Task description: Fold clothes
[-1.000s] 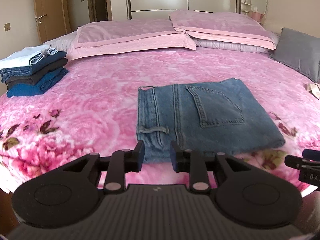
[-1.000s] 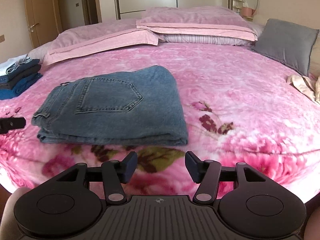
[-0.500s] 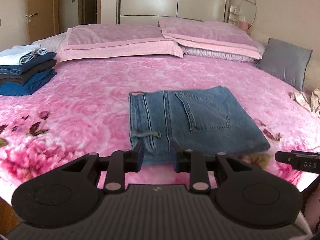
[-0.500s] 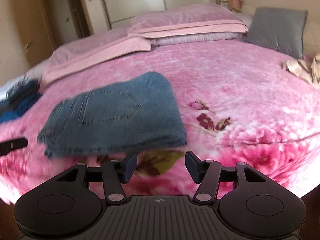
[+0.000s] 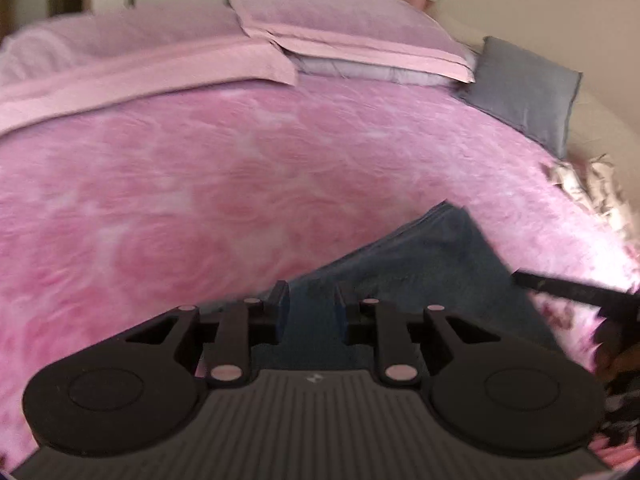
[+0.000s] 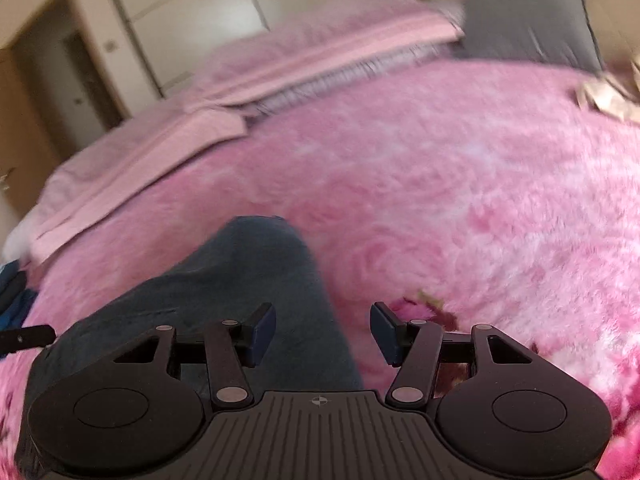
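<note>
The folded blue jeans (image 5: pixel 432 276) lie on the pink floral bedspread (image 5: pixel 200 184). My left gripper (image 5: pixel 309 307) is open with a narrow gap, low over the near left part of the jeans; denim shows between the fingers, with nothing held. In the right wrist view the jeans (image 6: pixel 248 288) lie below and left of my right gripper (image 6: pixel 323 334), which is open wide over their right edge. The other gripper's tip (image 5: pixel 560 284) shows at the right of the left wrist view. Both views are blurred.
Pink pillows (image 5: pixel 352 36) lie at the head of the bed. A grey cushion (image 5: pixel 524 92) and a crumpled beige garment (image 5: pixel 592 184) are at the right. A stack of folded dark clothes (image 6: pixel 14 300) peeks in at the left edge. A door (image 6: pixel 24 120) and wardrobe stand behind.
Both grippers have moved forward and down onto the jeans, which now fill the space under the fingers. The jeans have not visibly moved. Both jaws keep the same opening.
</note>
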Action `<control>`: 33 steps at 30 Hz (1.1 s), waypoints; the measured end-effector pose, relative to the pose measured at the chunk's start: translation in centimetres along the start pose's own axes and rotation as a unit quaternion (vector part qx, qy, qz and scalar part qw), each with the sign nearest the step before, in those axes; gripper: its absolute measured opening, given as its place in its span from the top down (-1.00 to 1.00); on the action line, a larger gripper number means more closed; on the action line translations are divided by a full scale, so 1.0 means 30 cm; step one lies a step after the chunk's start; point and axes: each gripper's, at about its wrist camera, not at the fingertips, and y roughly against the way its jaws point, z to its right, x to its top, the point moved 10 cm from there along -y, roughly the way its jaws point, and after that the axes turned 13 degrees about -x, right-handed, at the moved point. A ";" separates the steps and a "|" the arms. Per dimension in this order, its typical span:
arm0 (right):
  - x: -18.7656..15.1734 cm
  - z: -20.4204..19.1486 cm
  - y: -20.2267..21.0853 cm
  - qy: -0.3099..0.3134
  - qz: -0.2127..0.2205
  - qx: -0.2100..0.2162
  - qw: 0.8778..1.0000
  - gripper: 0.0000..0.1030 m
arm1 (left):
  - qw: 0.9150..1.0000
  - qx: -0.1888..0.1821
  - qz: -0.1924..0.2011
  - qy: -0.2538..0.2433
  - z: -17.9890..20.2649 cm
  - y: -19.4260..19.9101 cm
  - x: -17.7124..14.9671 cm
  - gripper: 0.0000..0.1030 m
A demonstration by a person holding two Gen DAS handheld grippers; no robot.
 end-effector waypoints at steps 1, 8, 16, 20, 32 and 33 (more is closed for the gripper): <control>0.000 0.006 -0.018 0.002 -0.022 -0.010 1.000 -0.10 | 1.000 -0.013 -0.012 0.009 0.004 -0.023 0.020 0.63; 0.045 0.057 -0.019 -0.020 -0.112 -0.038 0.993 -0.10 | 0.990 -0.083 -0.111 0.027 0.089 -0.196 0.143 0.62; 0.057 0.188 -0.032 -0.091 -0.166 -0.086 0.978 -0.10 | 0.967 -0.165 -0.186 0.050 0.189 -0.509 0.260 0.56; 0.045 0.285 -0.017 -0.148 -0.181 -0.121 0.965 -0.10 | 0.951 -0.192 -0.233 0.065 0.203 -0.623 0.266 0.56; -0.137 0.255 0.193 -0.357 -0.191 -0.185 0.895 -0.10 | 0.897 -0.268 -0.327 0.124 0.218 -0.792 0.262 0.56; -0.155 0.246 0.207 -0.376 -0.187 -0.187 0.888 -0.10 | 0.893 -0.274 -0.334 0.130 0.218 -0.804 0.261 0.56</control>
